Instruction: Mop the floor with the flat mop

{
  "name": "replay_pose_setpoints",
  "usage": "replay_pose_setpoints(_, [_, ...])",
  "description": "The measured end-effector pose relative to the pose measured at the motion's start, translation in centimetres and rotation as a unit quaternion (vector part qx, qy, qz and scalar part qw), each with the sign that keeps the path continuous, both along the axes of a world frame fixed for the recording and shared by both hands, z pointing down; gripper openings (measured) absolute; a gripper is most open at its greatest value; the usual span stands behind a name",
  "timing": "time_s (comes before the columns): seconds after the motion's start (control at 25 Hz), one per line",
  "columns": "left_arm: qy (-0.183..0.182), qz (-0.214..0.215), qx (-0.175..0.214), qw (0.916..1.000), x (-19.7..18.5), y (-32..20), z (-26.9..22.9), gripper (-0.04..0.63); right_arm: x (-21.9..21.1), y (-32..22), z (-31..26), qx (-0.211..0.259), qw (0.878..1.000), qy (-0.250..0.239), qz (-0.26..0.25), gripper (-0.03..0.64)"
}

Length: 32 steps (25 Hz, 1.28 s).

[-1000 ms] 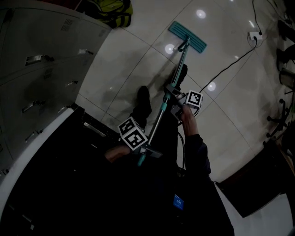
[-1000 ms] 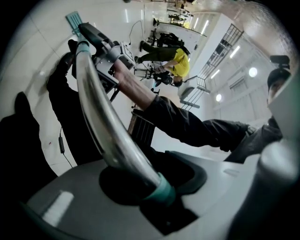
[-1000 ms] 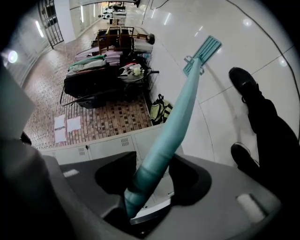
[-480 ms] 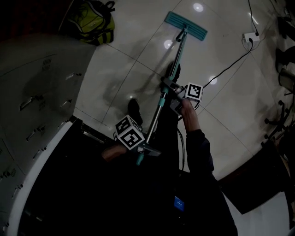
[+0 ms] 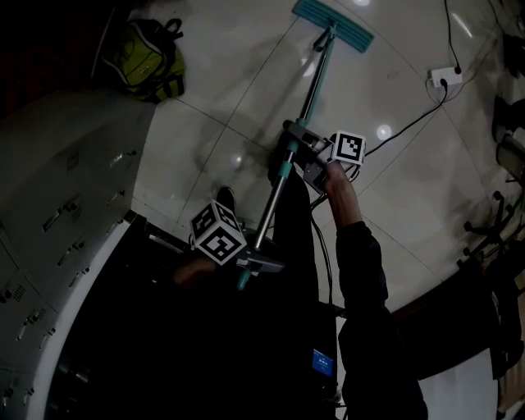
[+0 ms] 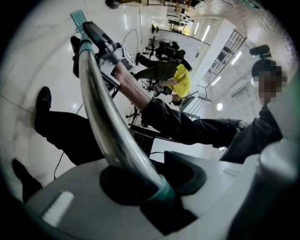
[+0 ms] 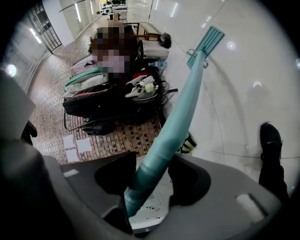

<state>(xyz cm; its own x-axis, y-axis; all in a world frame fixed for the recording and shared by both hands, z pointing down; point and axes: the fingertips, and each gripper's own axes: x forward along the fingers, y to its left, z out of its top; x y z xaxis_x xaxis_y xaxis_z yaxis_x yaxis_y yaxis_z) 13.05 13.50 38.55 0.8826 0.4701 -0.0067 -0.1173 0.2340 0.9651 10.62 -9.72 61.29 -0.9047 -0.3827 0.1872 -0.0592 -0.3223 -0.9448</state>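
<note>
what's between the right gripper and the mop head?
Only the teal shaft, bare from the right gripper to the mop head, over floor tile. Clear in head view.

Flat mop (image 5: pixel 309 97) slants up from the floor (image 5: pixel 394 90), teal head (image 5: pixel 332 23) lying flat (pole steel and teal).

Yellow backpack (image 5: pixel 150 56) beside grey cabinets (image 5: pixel 70 193) (drawer handles showing), cable (image 5: pixel 413 121) opposite.

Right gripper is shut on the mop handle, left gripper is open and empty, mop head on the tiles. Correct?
No: the left gripper is also shut on the mop handle, as the left gripper view shows. The rest stands.
</note>
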Motion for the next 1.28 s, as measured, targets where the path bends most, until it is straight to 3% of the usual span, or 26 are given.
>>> replay_pose_setpoints(0.12, [-0.011, -0.016, 0.002, 0.9998, 0.7, -2.3, 0.7, 0.152, 0.8, -2.3, 0.4, 0.001, 1.000, 0.001, 0.010, 0.216])
replay_pose_setpoints(0.44, [-0.040, 0.009, 0.024, 0.9989, 1.1, -1.2, 1.3, 0.138, 1.5, -2.1, 0.1, -0.012, 1.000, 0.009, 0.021, 0.201])
replay_pose_setpoints(0.88, [0.015, 0.004, 0.047, 0.9988, -3.5, 3.6, -1.9, 0.137, -1.5, 1.3, -4.3, 0.013, 0.996, 0.025, 0.081, 0.200])
replay_pose_setpoints(1.28, [0.039, 0.014, 0.063, 0.9971, -8.5, 8.2, -2.9, 0.138, -4.6, 5.5, -6.1, 0.023, 0.995, 0.052, 0.085, 0.198])
